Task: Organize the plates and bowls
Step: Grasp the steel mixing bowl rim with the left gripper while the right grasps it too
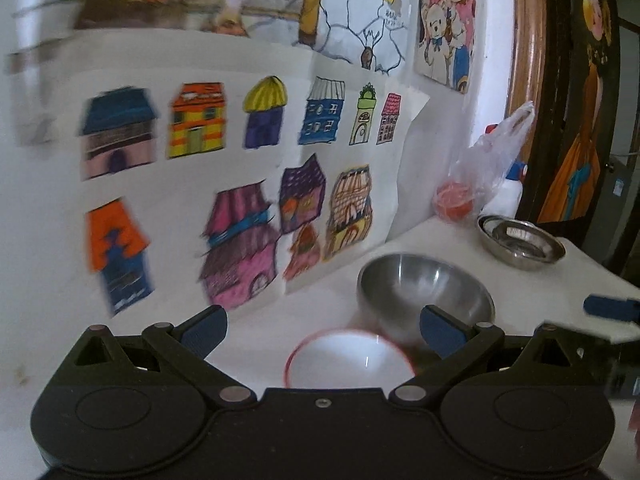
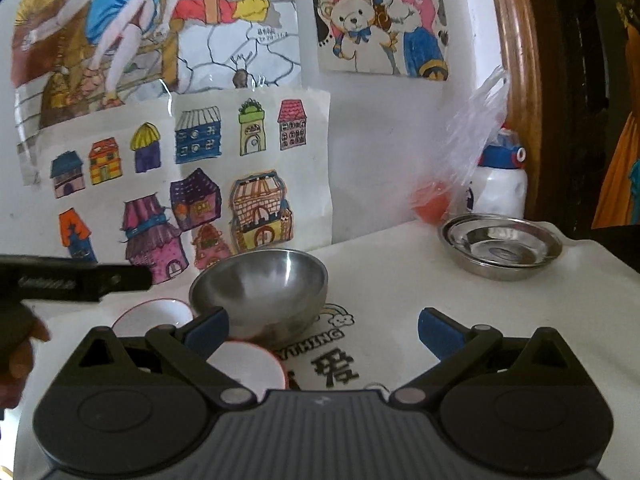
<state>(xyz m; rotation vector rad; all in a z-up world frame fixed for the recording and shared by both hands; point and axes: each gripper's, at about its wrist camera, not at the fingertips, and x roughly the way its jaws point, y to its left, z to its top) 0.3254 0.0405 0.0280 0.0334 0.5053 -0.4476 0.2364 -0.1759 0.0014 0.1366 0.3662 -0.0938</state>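
While my left gripper [image 1: 324,330] hangs with its jaws spread wide and nothing between them, a white bowl with a red rim [image 1: 350,362] sits on the table just below and ahead of it, at about 6 o'clock in that view. My right gripper [image 2: 324,330] is spread just as wide and holds nothing either.

Beyond the left fingers, at 12 o'clock from the white bowl and touching or nearly touching it, stands the large steel bowl [image 1: 424,294]. Further out, at 2 o'clock, the shallow steel plates [image 1: 520,242] sit nested one inside another near the table's far corner, with a plastic bag [image 1: 492,160] and a white bottle [image 1: 508,196] behind them.

I judge the job partly done: the steel plates look already stacked, but the bowls are loose and unsorted, so gathering or nesting them is left.

My right wrist view shows what the left one cannot: there are two red-rimmed white bowls, one [image 2: 154,316] at 9 o'clock of the steel bowl [image 2: 260,290] and a nearer one [image 2: 248,366] just beside my left finger, half hidden by it. It also shows the printed cloth [image 2: 400,272] on the table and, at its left edge, the other gripper's black body [image 2: 76,278]. The left view, blurred on its left side, only catches a blue fingertip [image 1: 610,308] of the right gripper at 3 o'clock.
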